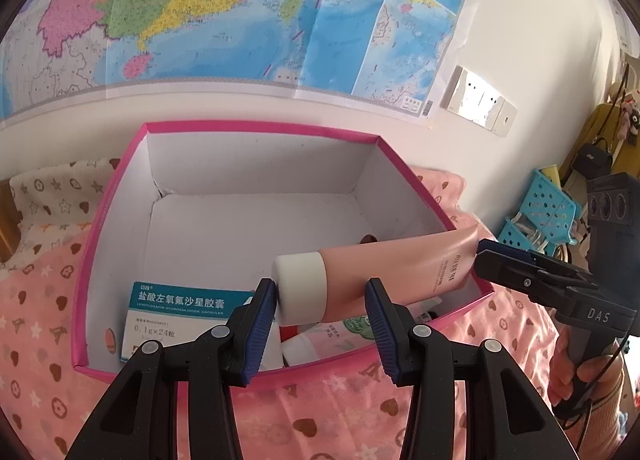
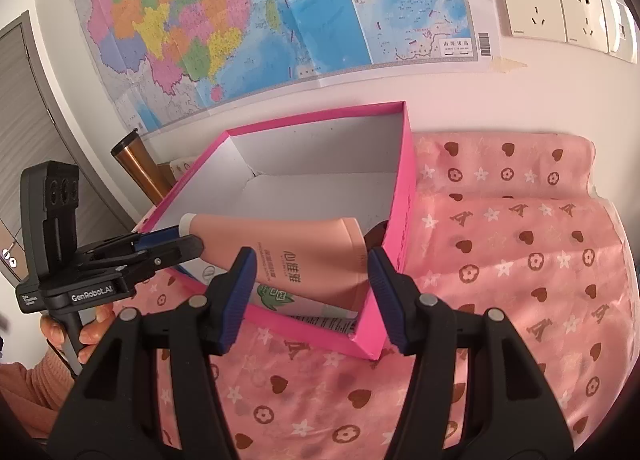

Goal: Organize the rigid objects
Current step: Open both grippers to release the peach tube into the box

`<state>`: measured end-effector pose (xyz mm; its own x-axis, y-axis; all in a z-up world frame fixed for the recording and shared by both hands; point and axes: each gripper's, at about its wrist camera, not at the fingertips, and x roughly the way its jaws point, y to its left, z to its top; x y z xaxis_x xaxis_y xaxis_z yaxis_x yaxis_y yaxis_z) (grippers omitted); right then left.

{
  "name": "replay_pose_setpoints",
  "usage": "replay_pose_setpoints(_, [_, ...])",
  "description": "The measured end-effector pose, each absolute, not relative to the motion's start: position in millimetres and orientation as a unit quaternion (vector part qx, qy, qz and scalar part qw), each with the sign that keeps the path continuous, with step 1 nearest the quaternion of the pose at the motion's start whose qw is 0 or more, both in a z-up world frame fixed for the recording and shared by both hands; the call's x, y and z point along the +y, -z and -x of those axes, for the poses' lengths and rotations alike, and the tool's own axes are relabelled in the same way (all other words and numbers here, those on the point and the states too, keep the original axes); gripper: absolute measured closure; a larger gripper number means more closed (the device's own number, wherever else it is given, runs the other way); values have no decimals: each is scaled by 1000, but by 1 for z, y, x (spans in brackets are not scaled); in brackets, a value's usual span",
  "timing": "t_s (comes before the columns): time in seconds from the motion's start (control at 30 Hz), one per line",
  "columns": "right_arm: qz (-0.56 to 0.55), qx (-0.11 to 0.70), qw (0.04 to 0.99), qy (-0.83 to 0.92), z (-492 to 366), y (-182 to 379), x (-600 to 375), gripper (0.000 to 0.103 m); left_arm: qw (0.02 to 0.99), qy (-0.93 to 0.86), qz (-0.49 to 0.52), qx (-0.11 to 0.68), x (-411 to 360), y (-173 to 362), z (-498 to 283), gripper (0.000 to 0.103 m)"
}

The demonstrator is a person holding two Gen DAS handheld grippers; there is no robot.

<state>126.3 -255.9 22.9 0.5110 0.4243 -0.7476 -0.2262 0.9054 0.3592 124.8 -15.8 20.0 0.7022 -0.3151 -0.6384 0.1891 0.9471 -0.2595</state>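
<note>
**Tube tilted across the box's near corner, between your two grippers**

A map (image 1: 200,19) covers the wall behind. Below it a pink patterned cloth (image 2: 520,260) is spread, and the pink box (image 1: 260,125) stands on it, open at the top, white inside.

The tube (image 1: 380,272) lies slanted over the box's near part. Its white cap (image 1: 298,288) is low above the items inside, and its flat end crosses the rim on your right-hand side.

Your left gripper (image 1: 320,294) has its fingers apart at the cap end. One pad meets the cap and the other stands in front of the tube's body. Your right gripper (image 2: 312,264) is spread wider at the flat end (same picture, mirrored). For both, you cannot tell whether the pads press the tube or merely stand beside it.

Under the tube lies a green-marked tube (image 2: 276,298), and a blue-and-white pill carton (image 1: 180,304) lies flat in the near left corner.
</note>
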Motion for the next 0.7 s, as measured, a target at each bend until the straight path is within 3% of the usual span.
replay_pose_setpoints(0.7, [-88, 454, 866, -189, -122, -24, -240, 43, 923, 120, 64, 360, -21, -14, -124, 56])
